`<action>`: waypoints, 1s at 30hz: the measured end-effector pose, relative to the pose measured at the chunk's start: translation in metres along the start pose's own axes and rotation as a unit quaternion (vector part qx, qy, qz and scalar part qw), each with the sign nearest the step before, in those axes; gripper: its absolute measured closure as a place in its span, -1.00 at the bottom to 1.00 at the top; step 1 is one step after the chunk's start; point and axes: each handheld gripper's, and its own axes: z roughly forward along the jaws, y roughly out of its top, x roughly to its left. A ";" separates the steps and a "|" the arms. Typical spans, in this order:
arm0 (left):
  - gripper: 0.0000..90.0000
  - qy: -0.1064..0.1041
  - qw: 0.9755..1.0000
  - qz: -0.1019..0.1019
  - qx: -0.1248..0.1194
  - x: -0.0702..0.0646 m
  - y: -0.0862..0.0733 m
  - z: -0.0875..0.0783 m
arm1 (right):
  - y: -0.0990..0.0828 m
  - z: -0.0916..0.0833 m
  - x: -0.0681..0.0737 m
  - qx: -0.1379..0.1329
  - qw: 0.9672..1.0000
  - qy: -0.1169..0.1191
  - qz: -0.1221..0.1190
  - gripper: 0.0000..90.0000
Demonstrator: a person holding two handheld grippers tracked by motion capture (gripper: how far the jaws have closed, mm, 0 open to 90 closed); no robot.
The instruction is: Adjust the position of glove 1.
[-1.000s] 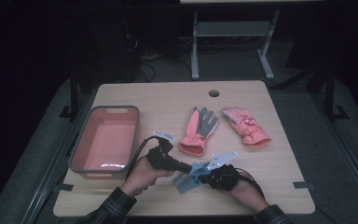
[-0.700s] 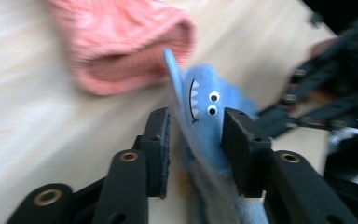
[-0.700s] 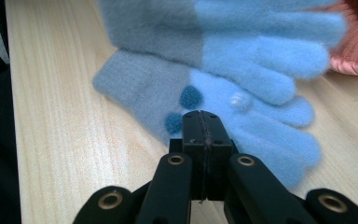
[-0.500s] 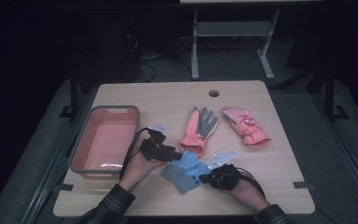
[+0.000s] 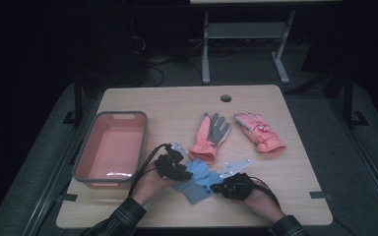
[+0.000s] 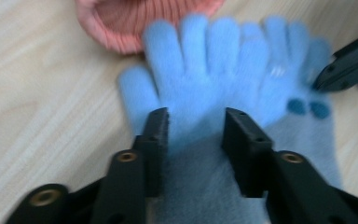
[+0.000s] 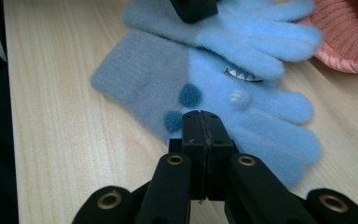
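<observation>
left gripper (image 6: 193, 126) moved onto blue gloves (image 6: 242, 84), jaws closing, apart | right gripper (image 7: 202, 122) shut, empty

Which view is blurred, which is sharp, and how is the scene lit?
Left gripper view: soft with motion blur, especially the blue gloves. Right gripper view: sharp, the wood grain of the table reads clearly. High view: dim, dark surroundings, a small glare patch in the pink tray.

Wooden table (image 5: 177, 101), gloves (image 5: 199, 181), pink bin (image 5: 111, 146)
</observation>
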 end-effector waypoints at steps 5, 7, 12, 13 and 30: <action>0.91 -0.005 1.000 0.012 0.004 0.000 0.001 0.000 | 0.000 0.000 0.001 0.001 1.000 0.000 0.002 0.98; 0.94 -0.007 1.000 0.013 0.008 0.000 0.002 -0.003 | 0.000 0.000 0.001 0.000 1.000 0.000 -0.001 0.99; 0.95 -0.030 0.999 0.013 -0.015 -0.001 0.005 -0.022 | 0.000 0.001 0.002 0.002 1.000 0.003 -0.009 0.99; 0.95 -0.035 0.999 0.011 -0.022 -0.003 0.005 -0.026 | 0.001 0.001 0.003 0.002 1.000 0.006 -0.005 0.99; 0.95 -0.070 0.997 0.037 -0.019 -0.030 0.013 -0.021 | -0.002 -0.021 -0.014 -0.026 0.999 -0.026 0.019 0.99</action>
